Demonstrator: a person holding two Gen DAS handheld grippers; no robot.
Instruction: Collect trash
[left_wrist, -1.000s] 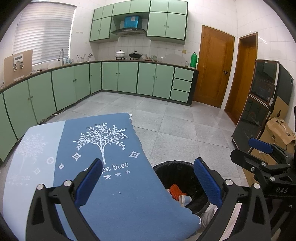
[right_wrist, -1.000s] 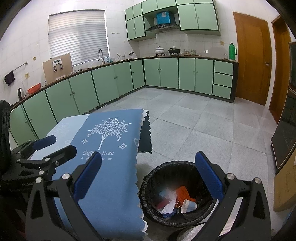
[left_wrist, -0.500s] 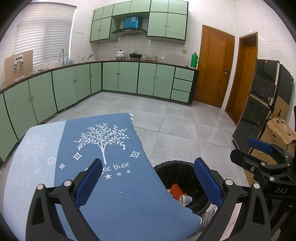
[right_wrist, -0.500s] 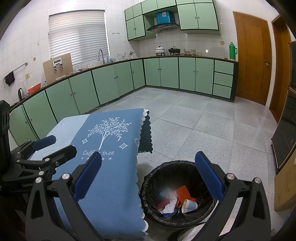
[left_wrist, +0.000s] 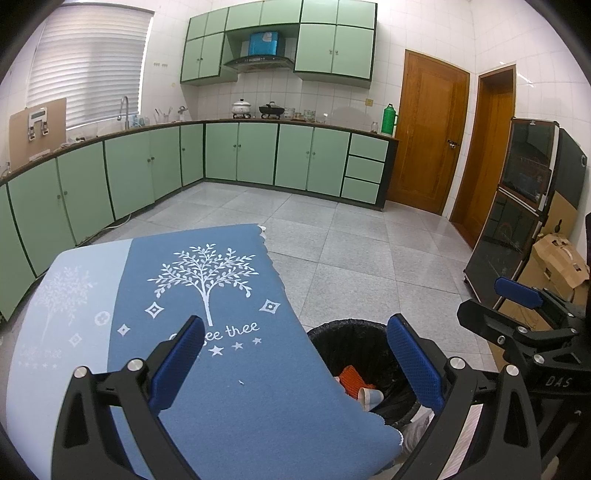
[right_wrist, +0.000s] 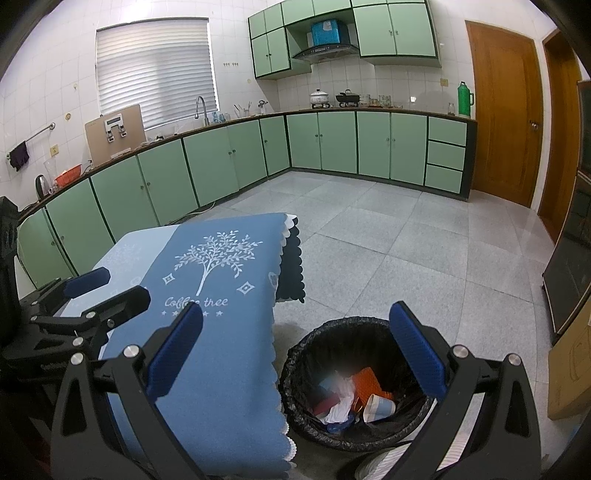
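A green-cabinet kitchen: two hand-held claws hang above a table draped in a blue tablecloth (left_wrist: 229, 387), beside a bin (right_wrist: 332, 432) lined with a black bag on the grey tiled floor (right_wrist: 424, 258).

The left gripper (left_wrist: 295, 358) has its blue-padded fingers (left_wrist: 177, 363) spread wide apart, with nothing between them. It sits over the near end of the cloth, close to the printed white tree and the words "Coffee tree".

The right gripper (right_wrist: 295, 350) is likewise spread wide and empty, held over the gap between the table edge and the bin.

The trash lies inside the bin: a crumpled white paper (right_wrist: 341, 404), an orange piece (right_wrist: 369, 382), a paper cup (right_wrist: 380, 406) on its side and some red and blue scraps. The bin stands just beside the scalloped edge of the tablecloth, partly hidden by it in the left view.

A tiny pale speck (left_wrist: 241, 382) rests on the cloth near the left claw. Cardboard boxes (left_wrist: 561, 262) and a dark glass-fronted cabinet (left_wrist: 517, 221) stand along the right wall, next to two wooden doors (left_wrist: 428, 129).
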